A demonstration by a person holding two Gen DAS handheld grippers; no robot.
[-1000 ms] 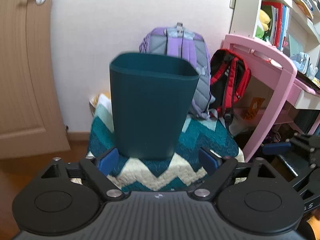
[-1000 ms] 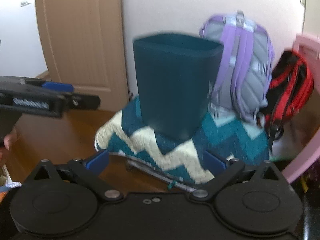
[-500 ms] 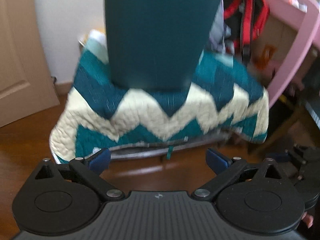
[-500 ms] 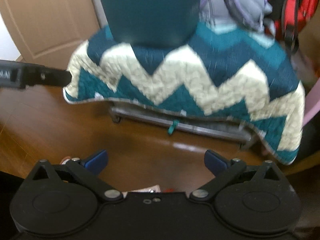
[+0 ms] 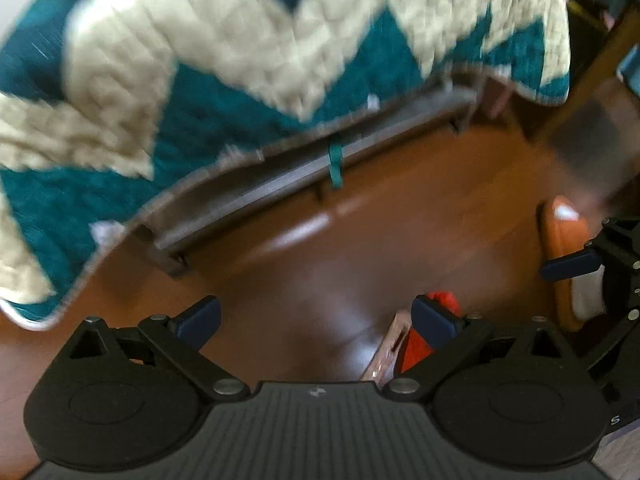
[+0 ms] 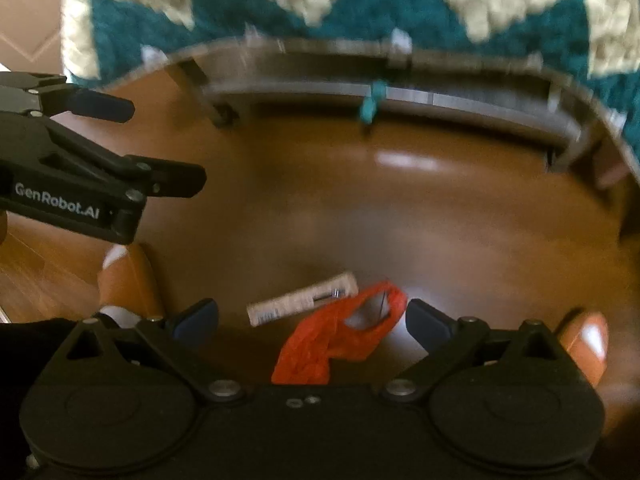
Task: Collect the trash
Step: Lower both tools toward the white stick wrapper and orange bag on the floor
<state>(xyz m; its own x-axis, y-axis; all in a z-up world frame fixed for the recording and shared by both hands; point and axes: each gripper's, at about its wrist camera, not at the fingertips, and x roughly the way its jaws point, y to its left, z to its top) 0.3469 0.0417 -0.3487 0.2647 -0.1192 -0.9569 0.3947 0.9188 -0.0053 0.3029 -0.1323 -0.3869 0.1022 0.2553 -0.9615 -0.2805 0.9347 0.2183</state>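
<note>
Both cameras were pitched down at the wood floor (image 6: 460, 220), and both views were motion-blurred.

Right gripper (image 6: 312, 316): jaws spread wide, nothing between them, hovering over the trash. A crumpled orange plastic bag (image 6: 332, 340) lay on the floor roughly centred between its 2 blue fingertips (image 6: 428, 326), low in that view. A pale flat wrapper (image 6: 300, 300) with print on it lay just beside the bag, to its left and slightly farther from the camera; whether the 2 touched was not clear through the blur.

Left gripper (image 5: 316, 318): jaws also spread wide and empty. From its camera the orange bag (image 5: 416, 350) showed just behind the right-hand fingertip, with the pale wrapper (image 5: 390, 350) edge-on next to it, so both pieces sat off to that gripper's right side rather than between the fingers.

Each gripper showed in the other's view: the left one at the left edge of the right camera, the right one at the right edge of the left camera.

A teal-and-cream zigzag quilt (image 5: 200, 80) hung over a low grey frame (image 5: 300, 176) across the top of both views, well apart from the trash. An orange slipper (image 6: 128, 280) was on the floor near the left gripper, and another orange one (image 6: 586, 344) showed at lower right.
</note>
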